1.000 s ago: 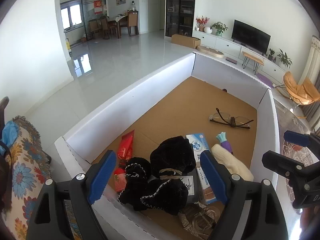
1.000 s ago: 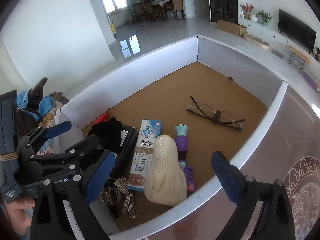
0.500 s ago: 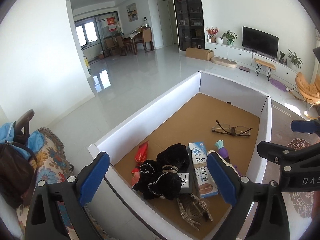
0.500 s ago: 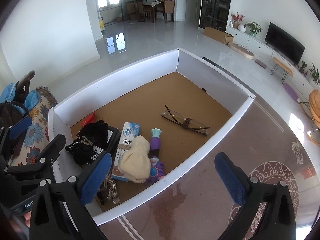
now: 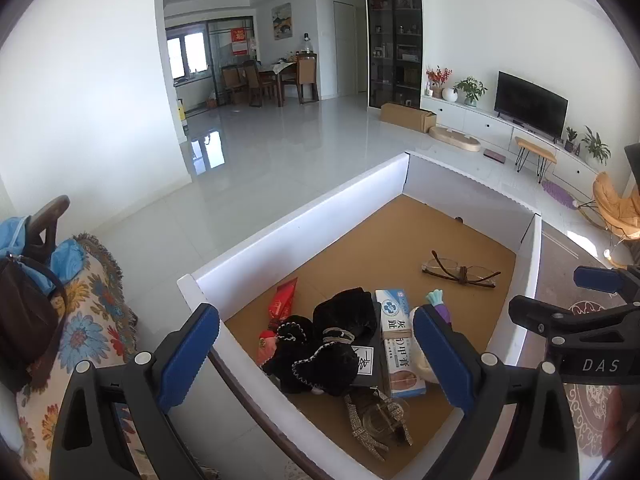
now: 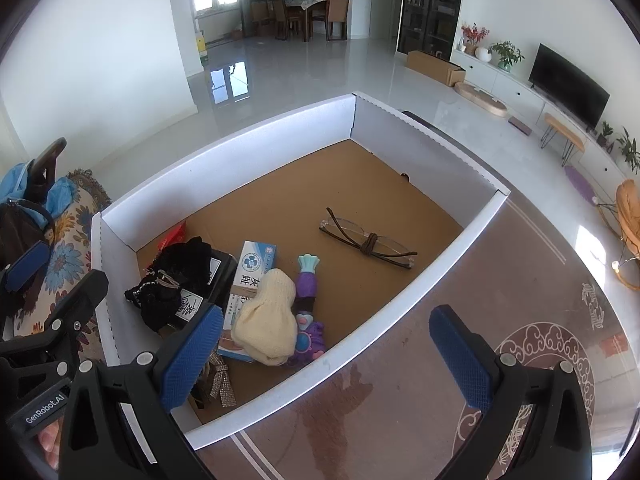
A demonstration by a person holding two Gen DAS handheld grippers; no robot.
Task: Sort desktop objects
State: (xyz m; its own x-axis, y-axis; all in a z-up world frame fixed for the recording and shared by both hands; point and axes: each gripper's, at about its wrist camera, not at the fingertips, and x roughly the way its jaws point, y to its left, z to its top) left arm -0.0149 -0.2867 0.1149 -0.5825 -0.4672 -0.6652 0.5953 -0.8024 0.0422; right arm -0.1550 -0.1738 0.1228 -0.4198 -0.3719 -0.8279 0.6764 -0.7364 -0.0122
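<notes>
- The left hand-held gripper (image 5: 316, 356) has just been opening; its jaws stand wide and released, lifted back above the black cloth bundle (image 5: 326, 350).
- The right hand-held gripper (image 6: 326, 354) also hangs released, raised over the box's near wall.
- The bundle lies in the white-walled box's (image 6: 224, 148) near-left corner, beside the cream knit piece (image 6: 266, 318); the glasses (image 6: 366, 238) lie farther off, likely next.

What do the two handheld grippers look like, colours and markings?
Both match: black plastic frames with silver screw heads and two blue, finely textured finger pads. The left gripper shows white "GenRobot.AI" lettering on its body in the right wrist view; the right gripper shows white "DAS" in the left wrist view. No cables or sleeves are visible.
</notes>
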